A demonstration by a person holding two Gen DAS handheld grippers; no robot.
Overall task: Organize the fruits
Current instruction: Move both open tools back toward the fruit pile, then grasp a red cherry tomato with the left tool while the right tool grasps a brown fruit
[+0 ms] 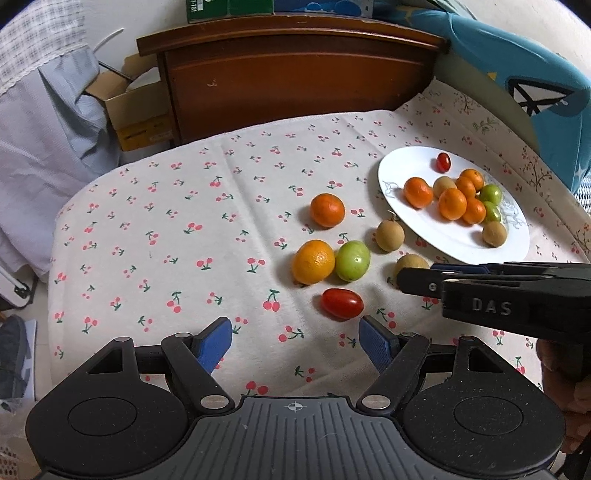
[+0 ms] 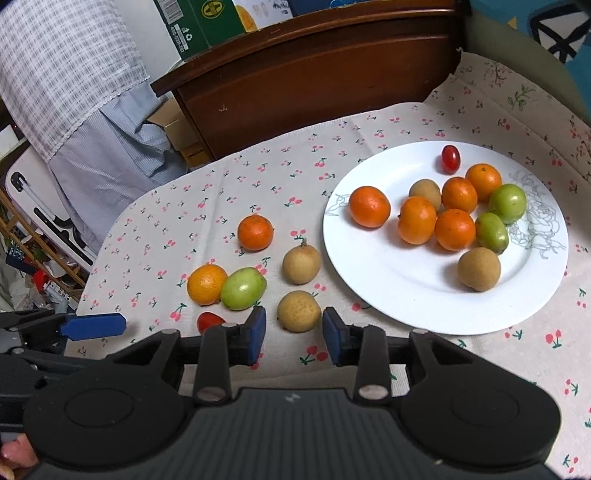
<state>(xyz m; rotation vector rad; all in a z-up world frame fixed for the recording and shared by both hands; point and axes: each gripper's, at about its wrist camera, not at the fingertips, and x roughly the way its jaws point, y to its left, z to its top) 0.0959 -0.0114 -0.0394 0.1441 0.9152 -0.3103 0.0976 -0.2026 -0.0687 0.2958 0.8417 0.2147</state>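
left gripper (image 1: 295, 341) spread wide, empty, oval glossy tomato (image 1: 342, 303) at its 12 o'clock, right gripper (image 2: 293, 334) spread, empty, around nothing, rough tan longan (image 2: 298, 311) just ahead, right view alone shows the smooth white plate (image 2: 373, 291) whole, round fruits piled at 2 o'clock

This is somebody's home, a lived-in bedroom or spare room by the look of it. A cherry-print cloth (image 1: 177, 236) covers the surface in the middle of the frame. Behind it, at top centre, stands a dark wooden headboard (image 1: 295, 74) with cartons (image 2: 207, 26) stacked above. At the left hang checked and pale blue fabrics (image 2: 74, 74), with an open cardboard box (image 1: 136, 110) tucked beside the wood. A blue cushion (image 1: 524, 81) fills the upper right.
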